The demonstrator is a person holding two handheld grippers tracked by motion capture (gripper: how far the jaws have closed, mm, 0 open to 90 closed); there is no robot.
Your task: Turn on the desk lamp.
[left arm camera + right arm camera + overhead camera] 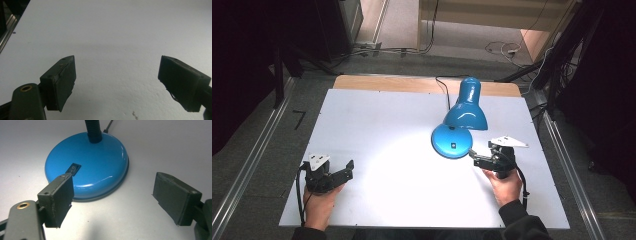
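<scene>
A blue desk lamp (466, 109) stands right of centre on the white table (377, 130), lit, its shade bent down over its round base (452, 141). The base (90, 167) carries a black rocker switch (73, 168) and a black flexible neck (93, 130). My right gripper (474, 156) is just right of the base, open, its left pad close in front of the switch; nothing is between its fingers (60, 200). My left gripper (346, 170) rests at the near left of the table, open and empty, with its pads (62, 82) wide apart over bare board.
The lamp's black cable (443, 86) runs off the table's far edge. A wooden strip (412, 84) borders the far side. Metal rails (247, 170) run along the floor on both sides, and cables (504, 49) lie on the floor beyond.
</scene>
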